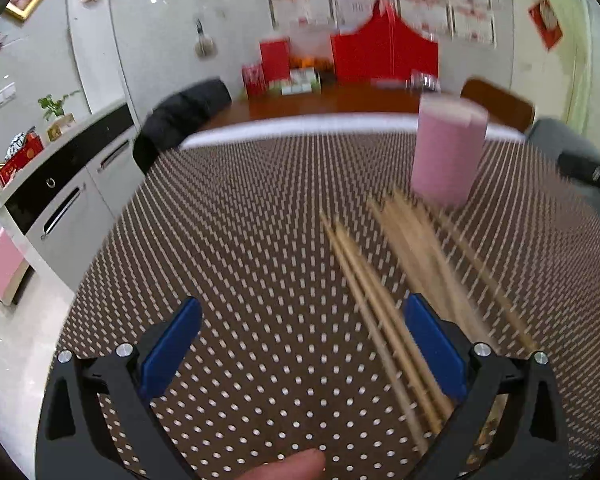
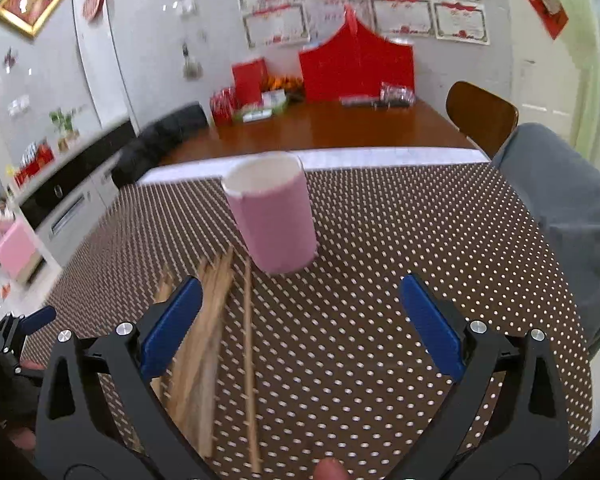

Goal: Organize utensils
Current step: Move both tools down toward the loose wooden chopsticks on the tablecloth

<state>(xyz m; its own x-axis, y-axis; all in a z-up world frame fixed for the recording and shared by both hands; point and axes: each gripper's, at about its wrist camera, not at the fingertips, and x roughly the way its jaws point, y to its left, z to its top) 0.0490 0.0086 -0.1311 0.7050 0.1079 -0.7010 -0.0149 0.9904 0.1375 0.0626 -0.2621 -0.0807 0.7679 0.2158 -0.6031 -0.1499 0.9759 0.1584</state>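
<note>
Several wooden chopsticks [image 1: 384, 300] lie loose on the brown dotted tablecloth [image 1: 240, 260], fanned out in front of an upright pink cup [image 1: 446, 152]. My left gripper [image 1: 300, 344] hangs open above the cloth, with two chopsticks running just inside its right finger. In the right wrist view the same pink cup [image 2: 272, 212] stands upright, its white inside bare. The chopsticks [image 2: 216, 320] lie below it, by the left finger of my right gripper [image 2: 300, 324], which is open with only one thin stick between its jaws. The left gripper [image 2: 24, 328] shows at the far left.
A grey sleeve [image 2: 560, 216] reaches in from the right. Beyond the cloth's white far edge a wooden table [image 2: 340, 128] carries red boxes and packets. A brown chair [image 2: 480, 116] stands at the right, and a dark jacket [image 1: 180, 116] hangs at the left beside white cabinets.
</note>
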